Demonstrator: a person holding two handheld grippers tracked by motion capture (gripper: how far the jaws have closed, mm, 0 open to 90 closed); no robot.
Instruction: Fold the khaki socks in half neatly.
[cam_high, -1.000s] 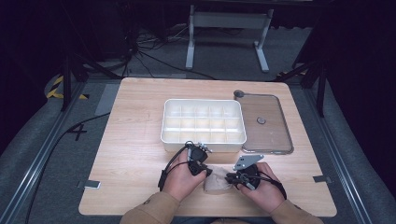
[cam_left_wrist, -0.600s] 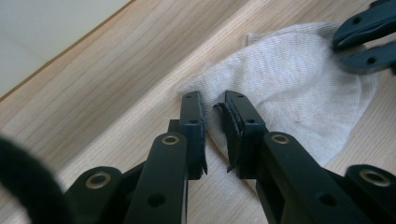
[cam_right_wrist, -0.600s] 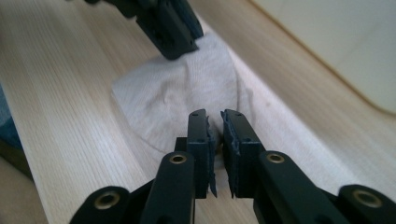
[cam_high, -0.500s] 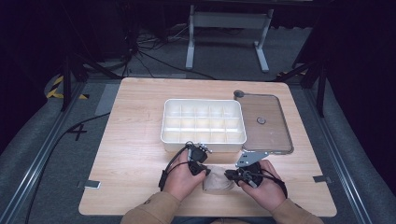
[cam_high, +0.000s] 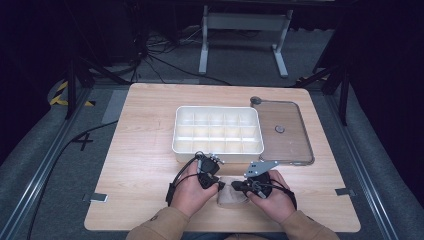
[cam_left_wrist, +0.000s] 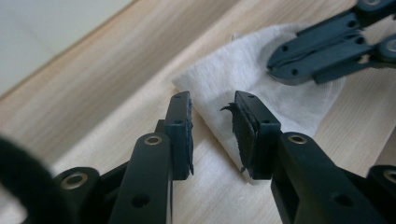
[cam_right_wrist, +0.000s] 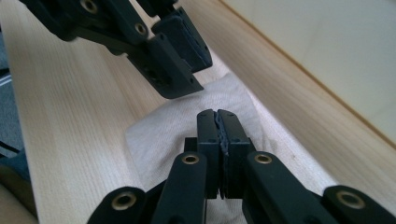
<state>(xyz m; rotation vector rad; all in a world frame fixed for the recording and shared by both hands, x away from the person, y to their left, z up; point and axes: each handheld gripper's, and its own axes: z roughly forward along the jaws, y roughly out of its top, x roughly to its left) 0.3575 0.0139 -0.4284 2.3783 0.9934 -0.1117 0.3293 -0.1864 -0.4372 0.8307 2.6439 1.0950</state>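
While the right tool (cam_right_wrist: 218, 122) stays pinched shut on the white cloth (cam_high: 232, 196) at the desk's (cam_high: 145, 150) six o'clock edge, the left tool (cam_left_wrist: 212, 126), its jaws just opened and apart, should close squarely on the near corner.

White woven cloth (cam_left_wrist: 261, 84); matt wood table (cam_high: 145, 165).

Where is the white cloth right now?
In the high view the white cloth lies on the wooden table near its front edge, between the left claw and the right claw, just in front of the white tray.
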